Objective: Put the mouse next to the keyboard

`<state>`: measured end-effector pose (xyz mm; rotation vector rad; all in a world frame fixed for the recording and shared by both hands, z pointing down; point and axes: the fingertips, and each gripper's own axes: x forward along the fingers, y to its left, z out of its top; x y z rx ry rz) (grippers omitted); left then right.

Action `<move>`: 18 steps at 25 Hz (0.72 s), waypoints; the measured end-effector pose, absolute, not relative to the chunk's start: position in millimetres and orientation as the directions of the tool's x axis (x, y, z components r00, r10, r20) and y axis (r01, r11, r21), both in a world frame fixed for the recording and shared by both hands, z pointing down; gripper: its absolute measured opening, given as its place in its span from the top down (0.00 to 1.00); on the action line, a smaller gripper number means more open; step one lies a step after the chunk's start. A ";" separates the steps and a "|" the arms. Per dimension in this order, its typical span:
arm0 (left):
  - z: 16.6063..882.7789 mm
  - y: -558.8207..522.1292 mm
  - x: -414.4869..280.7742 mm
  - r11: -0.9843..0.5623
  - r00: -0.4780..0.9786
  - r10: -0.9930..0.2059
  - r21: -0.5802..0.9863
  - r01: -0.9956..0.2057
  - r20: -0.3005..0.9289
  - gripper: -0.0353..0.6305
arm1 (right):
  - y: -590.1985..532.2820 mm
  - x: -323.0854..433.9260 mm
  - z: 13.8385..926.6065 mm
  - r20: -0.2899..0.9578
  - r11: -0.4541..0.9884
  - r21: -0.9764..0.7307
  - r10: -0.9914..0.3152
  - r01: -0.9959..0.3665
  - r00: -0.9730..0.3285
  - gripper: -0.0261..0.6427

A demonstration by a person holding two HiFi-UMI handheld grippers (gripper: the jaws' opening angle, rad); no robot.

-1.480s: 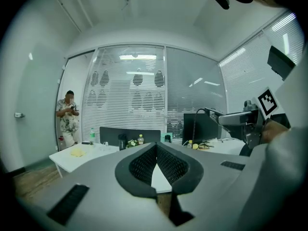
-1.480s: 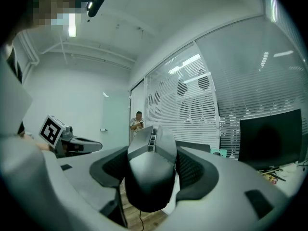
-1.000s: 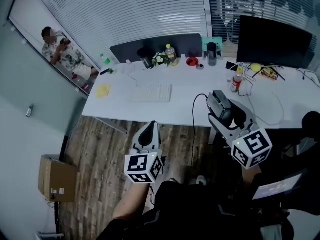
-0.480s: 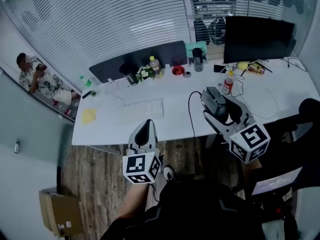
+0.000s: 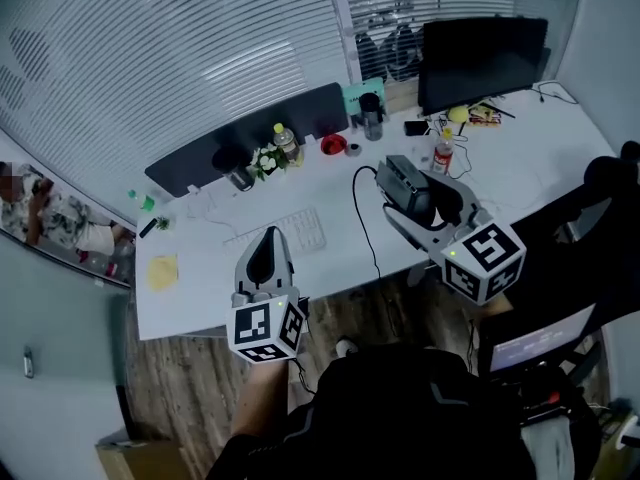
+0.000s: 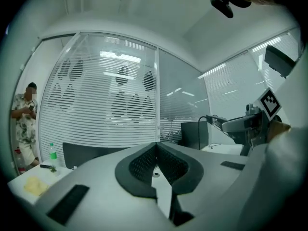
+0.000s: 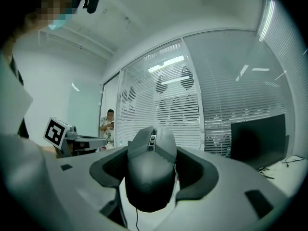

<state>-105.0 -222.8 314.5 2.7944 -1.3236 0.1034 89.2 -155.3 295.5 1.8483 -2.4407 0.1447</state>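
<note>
- Left claw (image 5: 264,255), nearest, is clenched on nothing and overlaps the white keyboard (image 5: 300,230); it could nudge it.
- Right claw (image 5: 402,192) grasps the black mouse (image 7: 151,172) above the surface (image 5: 200,276), keyboard at nine o'clock.
- Mouse cable (image 5: 358,223) trails off the near edge; it may snag.
- Drinks bottle (image 5: 441,154) at two o'clock could topple.

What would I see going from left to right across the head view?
yellow pad → keyboard → mouse, held in the right gripper → black monitor
</note>
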 end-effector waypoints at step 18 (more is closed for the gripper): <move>319.9 -292.4 -147.2 -0.689 0.691 -0.721 0.044 -0.723 0.060 0.90 | -198.9 54.7 274.9 0.120 0.130 0.033 -0.985 -0.991 -0.125 0.52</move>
